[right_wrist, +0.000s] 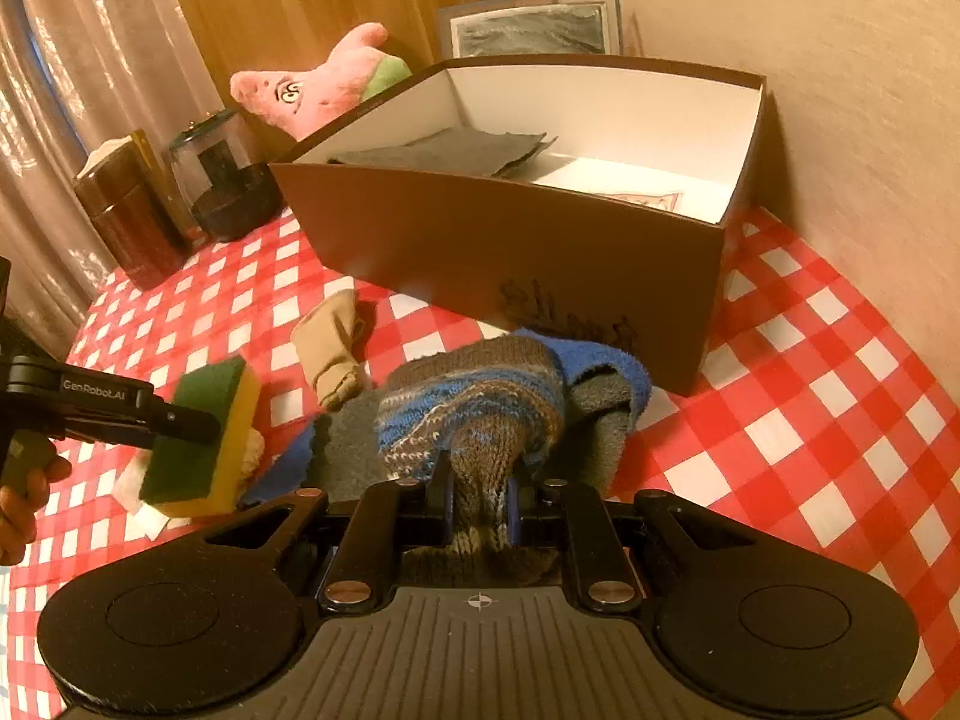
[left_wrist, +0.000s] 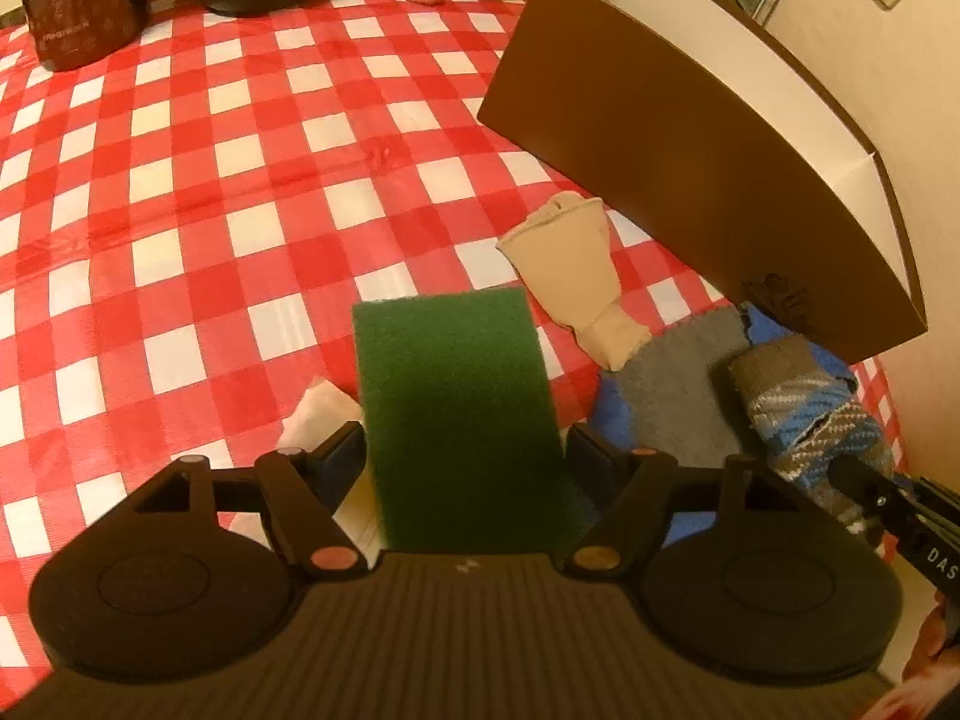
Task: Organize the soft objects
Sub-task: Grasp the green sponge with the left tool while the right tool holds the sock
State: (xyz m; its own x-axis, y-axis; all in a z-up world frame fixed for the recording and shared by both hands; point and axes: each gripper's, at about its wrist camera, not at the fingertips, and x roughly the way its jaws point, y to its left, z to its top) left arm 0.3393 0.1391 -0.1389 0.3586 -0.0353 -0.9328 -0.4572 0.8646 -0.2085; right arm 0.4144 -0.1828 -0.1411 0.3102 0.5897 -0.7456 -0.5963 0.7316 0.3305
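My left gripper (left_wrist: 465, 450) is shut on a green and yellow sponge (left_wrist: 456, 414) and holds it above the checkered table; the sponge also shows in the right wrist view (right_wrist: 204, 438). My right gripper (right_wrist: 480, 498) is shut on a knitted blue-brown sock (right_wrist: 474, 414), seen in the left wrist view (left_wrist: 804, 408) too. A beige sock (left_wrist: 570, 276) lies on the cloth in front of the brown box (right_wrist: 516, 252). A blue and grey cloth (left_wrist: 678, 402) lies under the knitted sock. The box holds a grey cloth (right_wrist: 444, 153).
A pink plush toy (right_wrist: 324, 87) lies behind the box. A dark canister (right_wrist: 129, 210) and a dark bowl-shaped jar (right_wrist: 231, 192) stand at the table's far left. A white tissue (left_wrist: 312, 414) lies under the sponge. A wall runs along the right.
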